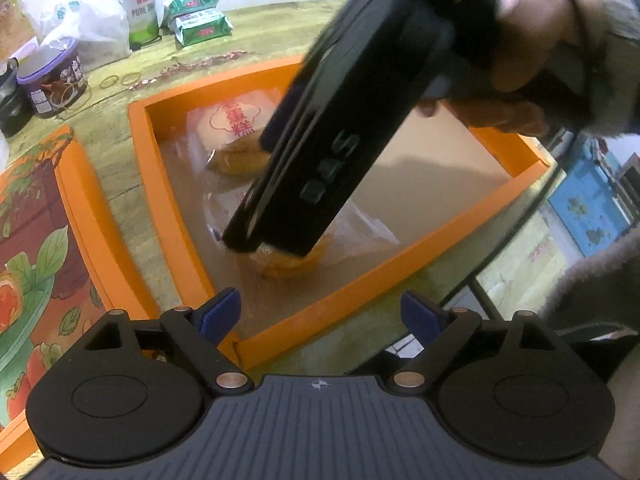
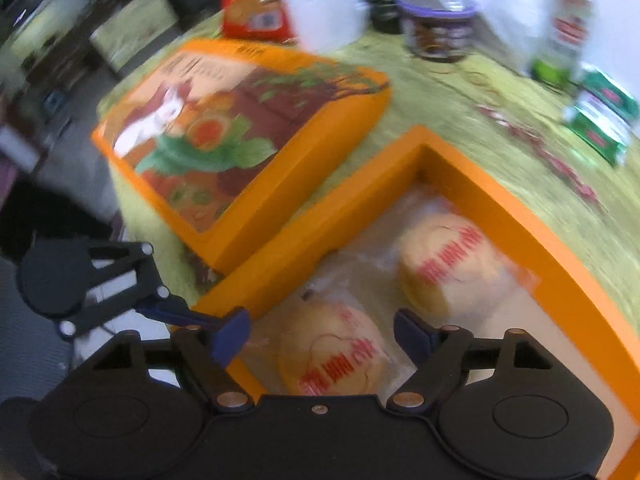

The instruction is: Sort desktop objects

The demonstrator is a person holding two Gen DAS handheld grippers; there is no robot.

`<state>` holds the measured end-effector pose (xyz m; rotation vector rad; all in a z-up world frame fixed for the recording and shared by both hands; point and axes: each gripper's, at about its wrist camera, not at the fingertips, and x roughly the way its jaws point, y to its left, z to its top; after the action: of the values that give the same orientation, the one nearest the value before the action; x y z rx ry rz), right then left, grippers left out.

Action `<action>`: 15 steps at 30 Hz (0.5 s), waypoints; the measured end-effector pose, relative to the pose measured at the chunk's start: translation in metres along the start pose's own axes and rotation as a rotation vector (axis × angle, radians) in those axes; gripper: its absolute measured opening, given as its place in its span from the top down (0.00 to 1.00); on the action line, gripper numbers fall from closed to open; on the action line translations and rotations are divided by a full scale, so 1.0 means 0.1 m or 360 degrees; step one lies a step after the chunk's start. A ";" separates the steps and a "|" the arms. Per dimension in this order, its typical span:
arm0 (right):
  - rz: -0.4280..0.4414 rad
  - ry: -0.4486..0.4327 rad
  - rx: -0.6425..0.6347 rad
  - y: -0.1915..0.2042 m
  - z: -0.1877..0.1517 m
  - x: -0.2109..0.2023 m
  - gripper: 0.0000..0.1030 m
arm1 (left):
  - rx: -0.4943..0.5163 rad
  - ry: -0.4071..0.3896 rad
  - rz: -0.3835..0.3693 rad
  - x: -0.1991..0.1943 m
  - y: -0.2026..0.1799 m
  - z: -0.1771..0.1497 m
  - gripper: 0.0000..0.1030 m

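An open orange box (image 1: 168,200) (image 2: 500,196) holds two wrapped round cakes with red print. The far cake (image 1: 236,120) (image 2: 452,264) lies toward the box's back corner. The near cake (image 1: 288,266) (image 2: 332,356) lies under my right gripper (image 1: 264,246) (image 2: 322,334), which reaches steeply down into the box. Its jaws are open, and the near cake lies between the blue pads with a gap on each side. My left gripper (image 1: 322,312) hovers open over the box's near rim with nothing between its fingers. A hand (image 1: 532,40) holds the right gripper.
The box's illustrated orange lid (image 1: 36,240) (image 2: 224,132) lies beside it. Behind stand a purple-lidded jar (image 1: 52,76), a green can (image 1: 138,4), green packets (image 1: 200,20), a white plastic bag (image 1: 92,20) and rubber bands (image 1: 120,79). A red snack bag (image 2: 256,8) is further back.
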<state>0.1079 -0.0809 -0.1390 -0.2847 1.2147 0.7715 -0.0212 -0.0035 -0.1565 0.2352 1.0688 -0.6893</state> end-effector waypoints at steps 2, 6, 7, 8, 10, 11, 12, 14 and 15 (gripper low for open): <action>0.0012 0.0057 -0.0091 0.03 0.03 0.12 0.24 | -0.0010 0.0000 -0.0005 0.01 0.00 -0.02 0.14; 0.0035 0.0163 -0.0267 0.08 0.06 0.33 0.24 | -0.0044 -0.0006 -0.0015 0.03 0.01 -0.06 0.14; 0.0037 0.0179 -0.0317 0.09 0.05 0.36 0.24 | -0.0054 -0.0009 -0.0019 0.03 0.02 -0.07 0.14; 0.0045 0.0191 -0.0364 0.11 0.04 0.38 0.24 | -0.0061 -0.0013 -0.0024 0.03 0.03 -0.07 0.14; 0.0067 0.0201 -0.0430 0.12 0.03 0.38 0.27 | -0.0068 -0.0020 -0.0032 0.03 0.03 -0.08 0.14; 0.0078 0.0206 -0.0460 0.13 0.02 0.38 0.27 | -0.0069 -0.0022 -0.0035 0.03 0.04 -0.08 0.14; 0.0089 0.0212 -0.0485 0.13 0.02 0.37 0.28 | -0.0068 -0.0023 -0.0036 0.03 0.04 -0.08 0.14; 0.0109 0.0231 -0.0539 0.15 0.01 0.37 0.28 | -0.0067 -0.0024 -0.0040 0.04 0.05 -0.07 0.14; 0.0115 0.0240 -0.0557 0.15 0.01 0.37 0.28 | -0.0067 -0.0024 -0.0043 0.04 0.06 -0.07 0.14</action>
<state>0.1039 -0.0554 -0.1694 -0.5973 1.2327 1.0417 -0.0213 0.0028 -0.1643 0.1794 1.0726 -0.6912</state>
